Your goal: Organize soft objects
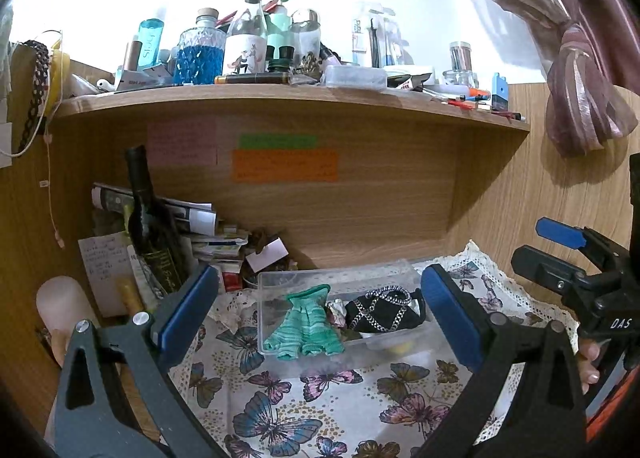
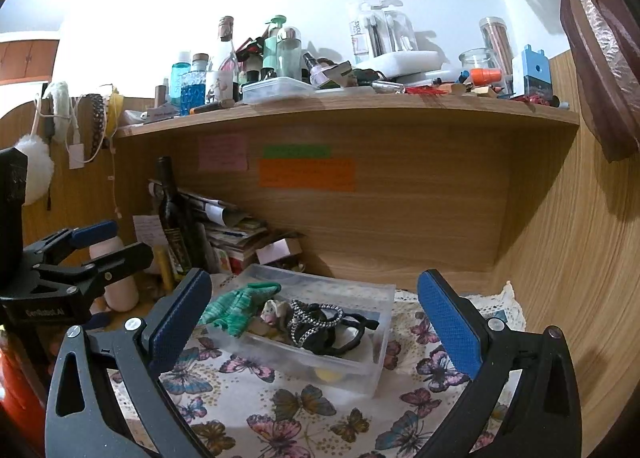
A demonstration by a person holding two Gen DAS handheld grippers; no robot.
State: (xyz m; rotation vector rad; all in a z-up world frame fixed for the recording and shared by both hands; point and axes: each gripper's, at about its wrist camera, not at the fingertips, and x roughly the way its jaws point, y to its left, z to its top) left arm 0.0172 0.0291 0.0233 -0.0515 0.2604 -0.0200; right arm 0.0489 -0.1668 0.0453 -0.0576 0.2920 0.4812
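Both of my jaws stand spread wide with nothing between them. Through my left gripper (image 1: 320, 318), whose blue pads (image 1: 188, 312) frame the lower middle of the left wrist view, I look at a clear plastic box (image 1: 280, 282) sitting on a butterfly-print cloth (image 1: 280, 410). A green knitted piece (image 1: 306, 324) hangs over the box's near wall at its left end, partly inside and partly out. Beside it, inside the box, lies a black pouch with silver chain (image 1: 384, 310), and a small crumpled pale thing sits between the 2; I cannot tell what it is.

My right gripper (image 2: 316, 326) is likewise agape in the lower half of its own view, the same box (image 2: 376, 338) centred beyond it, the green piece (image 2: 236, 308) draped over its left edge and the black pouch (image 2: 316, 322) to its right. In the left wrist view this gripper (image 1: 560, 254) shows at the right edge, well apart from the box.

Behind the box, at centre left, a dark wine bottle (image 1: 150, 226) leans against a pile of papers (image 1: 208, 234). Across the upper frame runs a wooden shelf (image 1: 400, 114) crowded with bottles and jars, with 3 coloured notes (image 1: 284, 166) stuck on the panel beneath it.
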